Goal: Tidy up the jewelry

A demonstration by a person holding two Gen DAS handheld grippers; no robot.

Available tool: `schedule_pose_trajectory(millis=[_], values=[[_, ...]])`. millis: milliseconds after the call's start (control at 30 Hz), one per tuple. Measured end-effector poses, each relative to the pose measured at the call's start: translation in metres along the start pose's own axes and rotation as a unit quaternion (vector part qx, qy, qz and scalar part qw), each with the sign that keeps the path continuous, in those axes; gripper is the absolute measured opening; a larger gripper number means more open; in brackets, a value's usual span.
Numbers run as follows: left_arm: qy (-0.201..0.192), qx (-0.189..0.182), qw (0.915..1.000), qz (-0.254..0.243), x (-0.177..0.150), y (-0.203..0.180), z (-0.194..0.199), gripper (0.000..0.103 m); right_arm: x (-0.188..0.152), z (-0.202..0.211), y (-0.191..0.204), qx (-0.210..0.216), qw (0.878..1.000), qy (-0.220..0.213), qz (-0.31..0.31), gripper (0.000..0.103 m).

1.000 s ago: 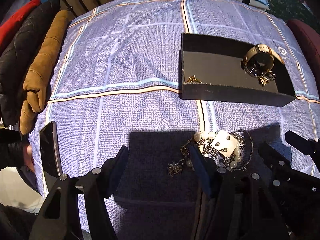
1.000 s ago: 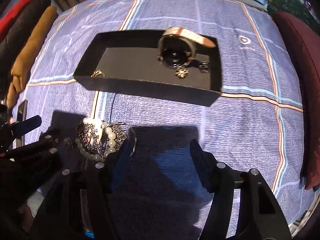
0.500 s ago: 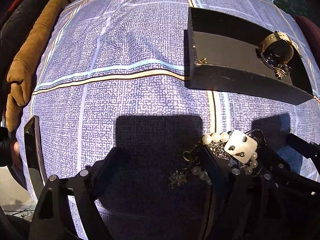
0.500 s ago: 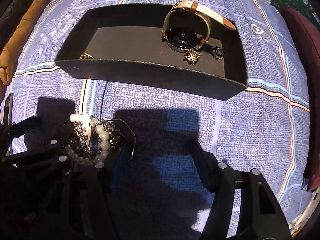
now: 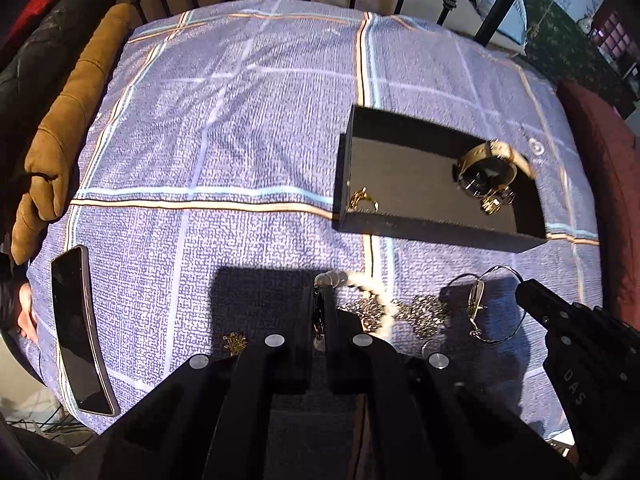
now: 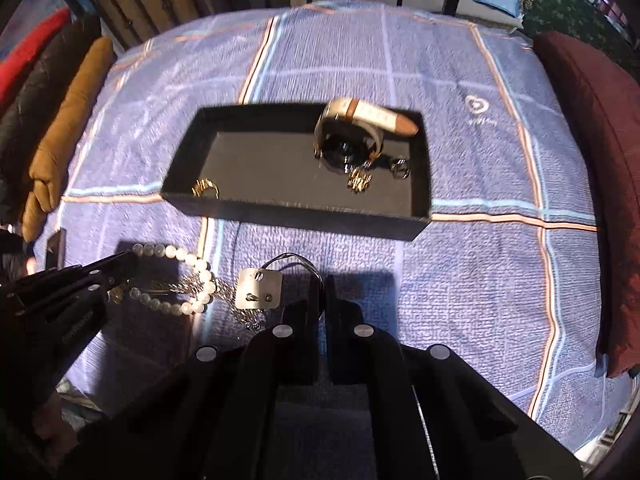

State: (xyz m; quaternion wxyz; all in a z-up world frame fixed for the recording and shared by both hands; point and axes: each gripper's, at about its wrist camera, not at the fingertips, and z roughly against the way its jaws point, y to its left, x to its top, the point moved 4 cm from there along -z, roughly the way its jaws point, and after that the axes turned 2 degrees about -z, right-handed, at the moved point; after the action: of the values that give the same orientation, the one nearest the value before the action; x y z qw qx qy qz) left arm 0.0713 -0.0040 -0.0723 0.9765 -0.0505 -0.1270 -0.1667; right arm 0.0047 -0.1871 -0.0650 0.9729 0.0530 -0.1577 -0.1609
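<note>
Far left on the plaid bedspread [image 5: 248, 128]: a dark phone [image 5: 80, 336] near the bed's edge, beside a tan cushion [image 5: 60, 140]. Lower down, a small gold charm [image 5: 234, 341] loose on the cloth. Next, left tongs [image 5: 319, 300] clenched on the pearl bracelet [image 5: 360, 284], its beads trailing rightward from the tips over a tangle of silver chains [image 5: 424, 314]. Seen from the right wrist view, a pale earring card [image 6: 258, 289] beside the pearls, and right tongs [image 6: 322, 286] closed on a thin wire bangle [image 6: 296, 260]; in the left wrist view, the bangle's loop reaching up to the tip. Beyond, well apart from the pile, a black tray [image 5: 432, 230] holding a gold ring [image 5: 363, 199] at its left end, a cream-strapped watch [image 5: 490, 164] with a gold brooch [image 5: 491, 203] just beside it toward the right. Farthest right, a maroon cushion [image 6: 592, 160] along the bed's edge.
</note>
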Motion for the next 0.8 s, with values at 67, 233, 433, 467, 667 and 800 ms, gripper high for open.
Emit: schedule_pose_trajectory(millis=[67, 233, 433, 467, 667, 800], values=[[-0.015, -0.01, 0.9998, 0.0, 0.007, -0.004, 0.016, 0.004, 0.005, 0.013, -0.002, 0.009, 1.0, -0.013, -0.007, 0.003], [-0.051, -0.024, 0.9983, -0.016, 0.032, -0.027, 0.048, 0.004, 0.029, 0.045, 0.0, 0.017, 0.999, -0.049, -0.008, 0.003], [-0.073, -0.031, 0.9959, -0.045, 0.054, -0.058, 0.064, 0.004, 0.054, 0.058, -0.006, 0.008, 0.997, -0.074, -0.012, 0.003], [-0.075, -0.027, 0.9956, -0.049, 0.056, -0.061, 0.064, 0.004, 0.057, 0.058, -0.006, 0.006, 0.997, -0.076, -0.012, 0.003], [-0.084, -0.022, 0.9945, -0.058, 0.072, -0.072, 0.064, 0.004, 0.072, 0.058, -0.013, -0.004, 0.996, -0.086, -0.019, 0.003], [-0.085, -0.022, 0.9943, -0.061, 0.079, -0.076, 0.063, 0.004, 0.077, 0.057, -0.015, -0.007, 0.996, -0.089, -0.023, 0.003]])
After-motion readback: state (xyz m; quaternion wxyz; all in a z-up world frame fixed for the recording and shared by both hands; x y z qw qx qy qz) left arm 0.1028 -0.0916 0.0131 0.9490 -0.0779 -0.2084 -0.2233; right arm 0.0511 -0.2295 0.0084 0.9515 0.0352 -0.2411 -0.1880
